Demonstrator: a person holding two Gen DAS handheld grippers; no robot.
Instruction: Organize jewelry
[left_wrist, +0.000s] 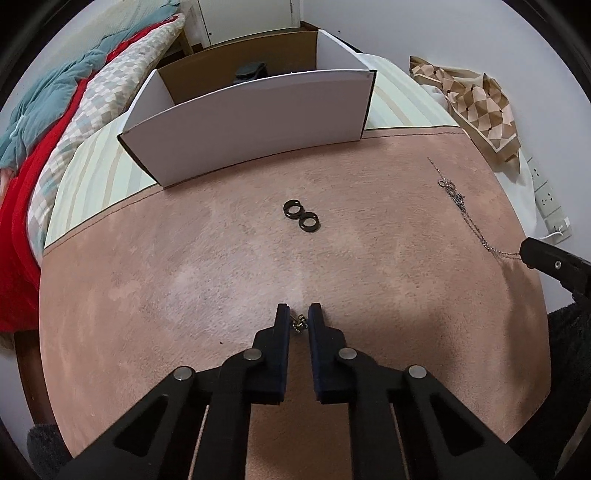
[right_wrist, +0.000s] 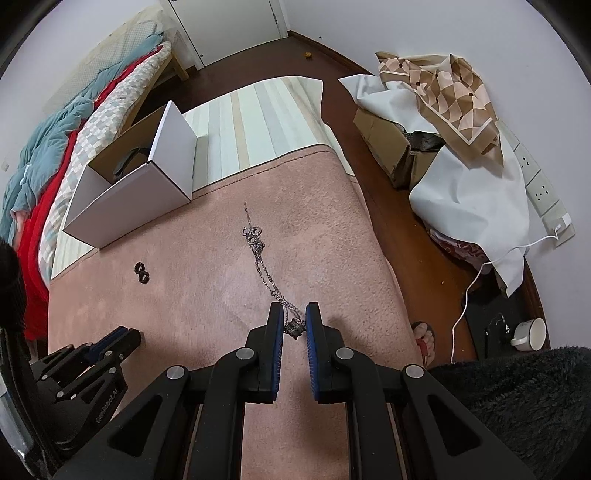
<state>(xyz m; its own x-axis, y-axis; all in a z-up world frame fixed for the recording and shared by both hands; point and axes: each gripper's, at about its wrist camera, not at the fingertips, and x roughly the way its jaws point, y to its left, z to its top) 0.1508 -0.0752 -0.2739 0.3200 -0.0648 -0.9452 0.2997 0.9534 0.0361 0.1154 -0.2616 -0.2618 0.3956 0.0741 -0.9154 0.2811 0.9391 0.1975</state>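
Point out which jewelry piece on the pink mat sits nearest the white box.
The pair of black rings: they lie closer to the white box than the chain necklace or small earring.

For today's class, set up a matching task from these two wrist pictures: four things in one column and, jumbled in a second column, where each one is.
Things
1. small earring
2. chain necklace
3. pair of black rings
4. white box

Places
A. stretched across the pink mat, its pendant end between the right gripper's fingers
B. loose on the pink mat, side by side, between the box and the left gripper
C. between the left gripper's fingers
D. at the far edge of the mat, partly on the striped cloth

Pairs: 1-C, 2-A, 3-B, 4-D
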